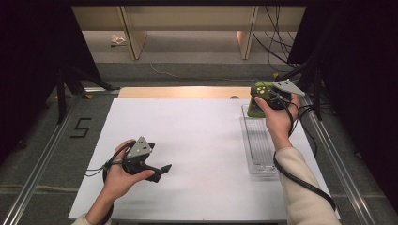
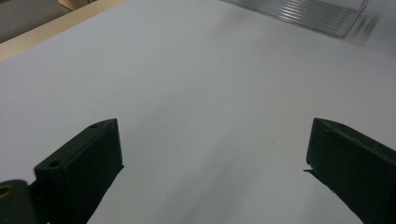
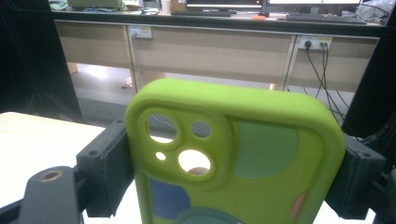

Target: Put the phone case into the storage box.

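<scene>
I work in a lab-like office; long beige wooden desks (image 3: 210, 51) carry dark computer monitors (image 3: 261, 5); black cables (image 3: 322, 70) hang from white wall sockets (image 3: 314, 43); black curtains (image 1: 33, 61) flank my white-topped table (image 1: 187, 136).

white table (image 1: 197, 136) | desks behind (image 3: 210, 46) | floor marking "5" (image 1: 80, 127)

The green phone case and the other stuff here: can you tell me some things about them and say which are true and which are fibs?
1. The right gripper holds a green phone case between its jaws. True.
2. The left gripper is gripping a toy. False: its jaws stand wide apart over bare white table.
3. A clear plastic tray lies on the table's right side. True.
4. The phone case is red. False: it is lime green with coloured patches.
</scene>
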Motion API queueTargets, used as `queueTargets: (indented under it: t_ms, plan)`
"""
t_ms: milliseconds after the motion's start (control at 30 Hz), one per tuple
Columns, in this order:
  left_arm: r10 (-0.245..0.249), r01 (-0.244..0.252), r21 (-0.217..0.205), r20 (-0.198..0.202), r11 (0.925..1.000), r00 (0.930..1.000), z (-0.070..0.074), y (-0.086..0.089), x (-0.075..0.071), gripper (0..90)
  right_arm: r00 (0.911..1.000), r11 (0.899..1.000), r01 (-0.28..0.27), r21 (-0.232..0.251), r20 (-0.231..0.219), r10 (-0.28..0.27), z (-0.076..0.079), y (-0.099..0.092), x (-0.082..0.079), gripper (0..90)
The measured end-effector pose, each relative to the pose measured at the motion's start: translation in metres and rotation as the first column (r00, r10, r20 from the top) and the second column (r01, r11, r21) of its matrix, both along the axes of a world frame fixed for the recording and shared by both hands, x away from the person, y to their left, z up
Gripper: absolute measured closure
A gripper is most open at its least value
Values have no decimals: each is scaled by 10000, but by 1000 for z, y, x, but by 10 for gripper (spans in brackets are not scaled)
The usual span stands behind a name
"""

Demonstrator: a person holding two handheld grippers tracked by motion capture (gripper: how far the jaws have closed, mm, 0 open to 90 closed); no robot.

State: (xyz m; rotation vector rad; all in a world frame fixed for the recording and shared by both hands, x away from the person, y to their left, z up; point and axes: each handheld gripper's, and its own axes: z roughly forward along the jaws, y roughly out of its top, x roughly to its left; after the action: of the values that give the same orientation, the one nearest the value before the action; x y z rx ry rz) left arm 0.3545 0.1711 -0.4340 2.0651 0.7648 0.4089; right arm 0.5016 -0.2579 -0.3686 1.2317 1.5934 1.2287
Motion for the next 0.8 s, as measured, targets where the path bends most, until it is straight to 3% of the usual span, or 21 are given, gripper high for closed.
queueTargets:
  t_ms: [800]
  plan:
    - [-20,20,12,-20,10000,10000,0,0,0,34,9989,9998,174,-51,-435,-176,-12,-3,14,177]
